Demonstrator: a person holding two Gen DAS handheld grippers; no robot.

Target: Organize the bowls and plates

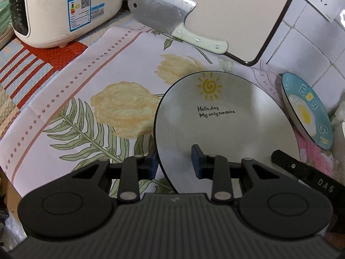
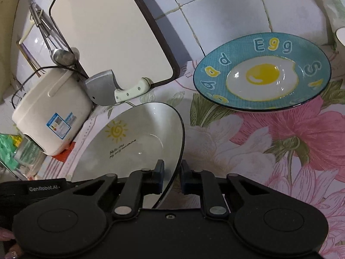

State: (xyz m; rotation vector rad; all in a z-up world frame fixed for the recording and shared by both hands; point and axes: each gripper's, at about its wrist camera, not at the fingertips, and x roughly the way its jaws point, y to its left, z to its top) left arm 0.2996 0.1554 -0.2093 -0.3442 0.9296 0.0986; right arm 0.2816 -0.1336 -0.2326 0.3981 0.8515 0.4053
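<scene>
sun plate (image 1: 226,116) reads "my only sunshine", both grippers (image 1: 175,164) (image 2: 171,178) clamp rim; blue plate (image 2: 262,72) "egg".

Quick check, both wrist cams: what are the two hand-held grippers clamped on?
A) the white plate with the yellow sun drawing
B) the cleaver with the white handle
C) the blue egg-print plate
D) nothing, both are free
A: the left hand-held gripper and the right hand-held gripper each straddle the black-edged rim of the white sun-print plate; the blue egg-print plate sits apart, untouched.
</scene>
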